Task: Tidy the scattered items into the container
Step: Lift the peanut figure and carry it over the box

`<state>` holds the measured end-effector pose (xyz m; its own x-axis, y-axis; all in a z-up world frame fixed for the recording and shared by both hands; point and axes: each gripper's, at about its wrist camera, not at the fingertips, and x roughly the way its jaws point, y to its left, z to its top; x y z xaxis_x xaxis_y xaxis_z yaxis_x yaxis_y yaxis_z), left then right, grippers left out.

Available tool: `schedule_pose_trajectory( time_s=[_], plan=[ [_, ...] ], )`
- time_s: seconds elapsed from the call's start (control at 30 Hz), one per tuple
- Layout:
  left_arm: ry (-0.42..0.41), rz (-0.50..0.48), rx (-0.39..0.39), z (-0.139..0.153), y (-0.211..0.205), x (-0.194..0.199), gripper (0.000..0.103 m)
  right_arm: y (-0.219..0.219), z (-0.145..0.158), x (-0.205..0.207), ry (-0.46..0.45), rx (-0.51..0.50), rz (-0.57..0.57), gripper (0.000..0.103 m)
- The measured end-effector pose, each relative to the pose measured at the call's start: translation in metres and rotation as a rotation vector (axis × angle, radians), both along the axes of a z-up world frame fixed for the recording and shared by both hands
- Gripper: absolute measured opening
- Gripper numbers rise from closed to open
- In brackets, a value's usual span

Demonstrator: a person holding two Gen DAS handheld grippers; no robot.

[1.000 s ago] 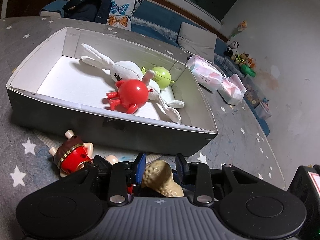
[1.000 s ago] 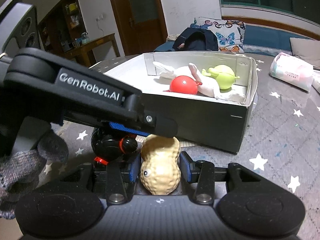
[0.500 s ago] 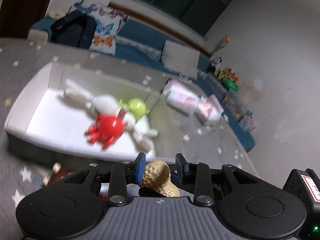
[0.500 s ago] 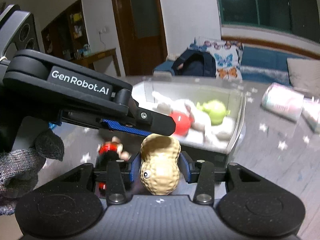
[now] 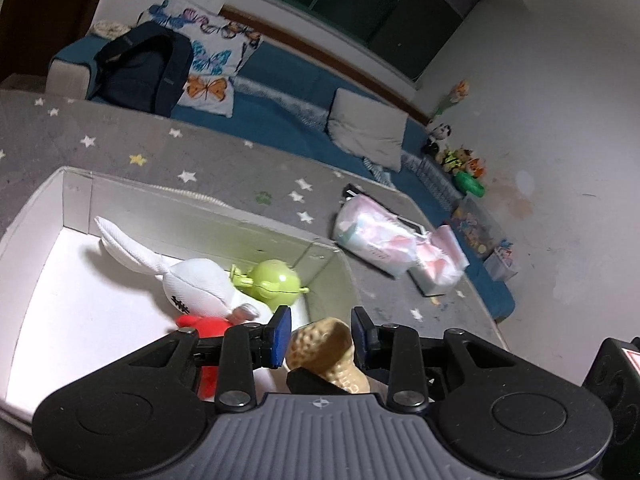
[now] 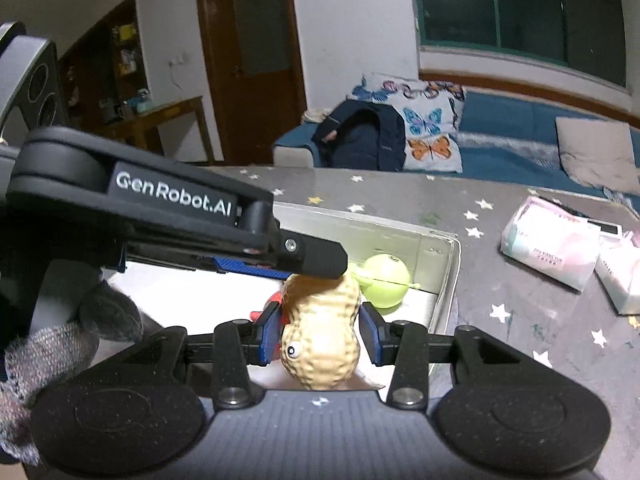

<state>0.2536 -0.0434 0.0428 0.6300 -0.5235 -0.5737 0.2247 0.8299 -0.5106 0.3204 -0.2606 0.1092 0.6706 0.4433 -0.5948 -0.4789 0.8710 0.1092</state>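
Since the earlier frame both grippers have carried the peanut toy (image 6: 320, 332) up off the star-patterned cloth (image 5: 240, 176) and across the near wall of the cardboard box (image 5: 160, 212). It now hangs above the box's right end.

The left gripper (image 5: 320, 320) stands wide, and its pads look to be bearing on the peanut's two ends. In the right wrist view one of its fingers lies across the top of the toy. The right gripper (image 6: 320, 328) is pinching the peanut's waist.

My worry is the double hold. If one hand lets go late or pulls aside, I judge the peanut could twist or flick out.

On the left the box floor is bare and white, the best room for a drop. Towards the middle lies the white plush rabbit (image 5: 196, 284), with the red toy (image 5: 208, 326) just under my left finger and the green toy (image 5: 276, 282) beside it. A peanut dropped here could bounce off them. The right wall (image 5: 340, 276) is near, so drifting that way risks clipping the rim or dropping the toy outside, towards the tissue packs (image 5: 372, 236).
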Motion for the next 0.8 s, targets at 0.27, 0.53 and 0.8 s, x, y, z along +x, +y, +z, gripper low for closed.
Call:
schedule_pose_trajectory(
  time_s=[0.27, 0.53, 0.8],
  plan=[
    [0.010, 0.004, 0.043, -0.017, 0.001, 0.012, 0.035, 0.013, -0.024, 0.015, 0.061, -0.067, -0.006, 0.042],
    [0.012, 0.009, 0.043, -0.022, 0.003, 0.011, 0.035, 0.023, -0.029, 0.022, 0.079, -0.125, 0.006, 0.042],
    [0.016, 0.027, 0.043, -0.023, 0.009, 0.007, 0.035, 0.025, -0.030, 0.023, 0.073, -0.143, 0.007, 0.043]
  ],
)
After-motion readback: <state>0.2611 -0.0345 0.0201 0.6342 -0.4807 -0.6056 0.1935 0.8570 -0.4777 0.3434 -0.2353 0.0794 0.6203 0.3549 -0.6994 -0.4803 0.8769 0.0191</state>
